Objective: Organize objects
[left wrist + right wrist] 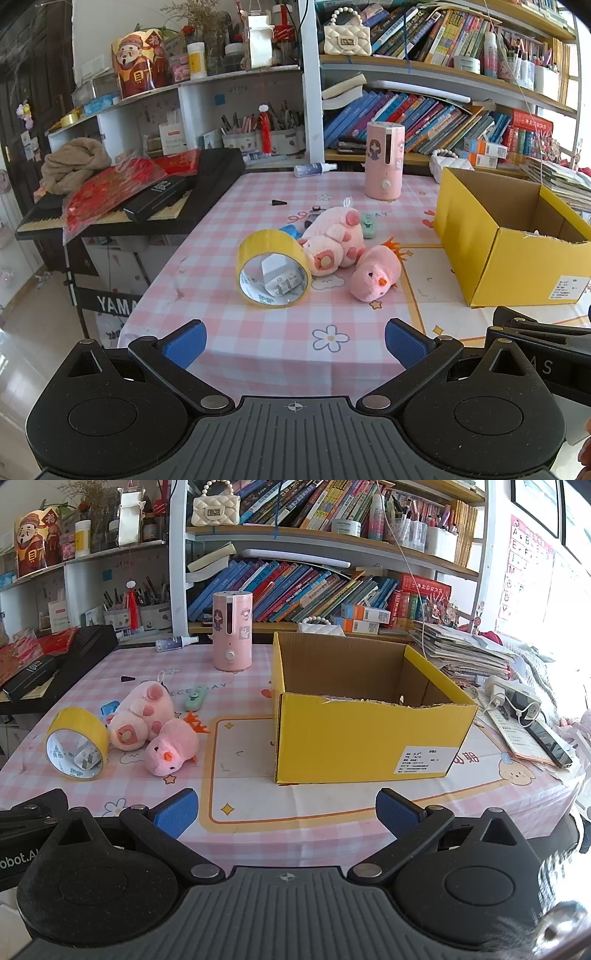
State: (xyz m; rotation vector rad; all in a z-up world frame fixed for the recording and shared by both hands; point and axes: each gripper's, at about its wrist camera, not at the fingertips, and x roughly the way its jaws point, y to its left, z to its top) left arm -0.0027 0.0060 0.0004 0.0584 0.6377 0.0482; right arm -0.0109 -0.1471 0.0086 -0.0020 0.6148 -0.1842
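A pink humidifier stands near the desk's far edge, a spray bottle lying beside it. Leaning books fill the shelf behind. A keyboard sits off the left edge.

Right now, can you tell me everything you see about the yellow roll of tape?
The tape roll is a wide ring, bright yellow outside, with a white printed core inside. It looks like shiny plastic packing tape. It stands on its edge on the pink checked tablecloth, its hole facing the cameras. A white plug sits inside the hole. The pink plush toy lies right beside it, perhaps touching. No gripper holds it.
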